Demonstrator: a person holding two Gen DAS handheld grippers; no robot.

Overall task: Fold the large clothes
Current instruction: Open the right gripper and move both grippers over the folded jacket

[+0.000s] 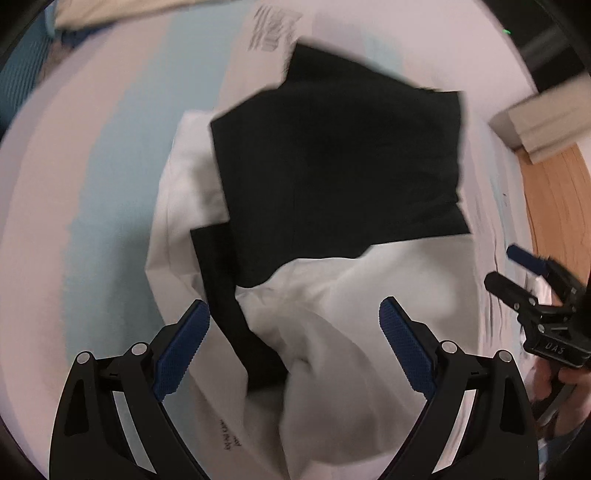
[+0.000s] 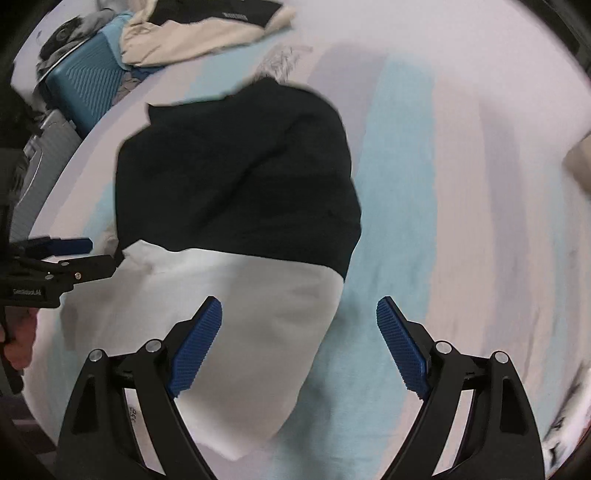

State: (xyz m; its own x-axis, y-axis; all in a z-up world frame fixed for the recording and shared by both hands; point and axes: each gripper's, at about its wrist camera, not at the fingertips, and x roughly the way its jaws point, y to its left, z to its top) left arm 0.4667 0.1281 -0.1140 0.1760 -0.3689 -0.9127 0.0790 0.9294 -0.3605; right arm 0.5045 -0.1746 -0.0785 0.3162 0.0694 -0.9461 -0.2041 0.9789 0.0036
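Over blurred black-and-white garment [image 1: 332, 177], both tools [image 1: 294, 314] [image 2: 299, 314] wide open, empty

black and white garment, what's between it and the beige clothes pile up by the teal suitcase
Only bare bedsheet, in pale blue and lilac bands. The right wrist view shows it between the black and white garment and the beige clothes pile.

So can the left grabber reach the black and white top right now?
Probably yes: the left gripper is open right above the black and white garment, with nothing in between.
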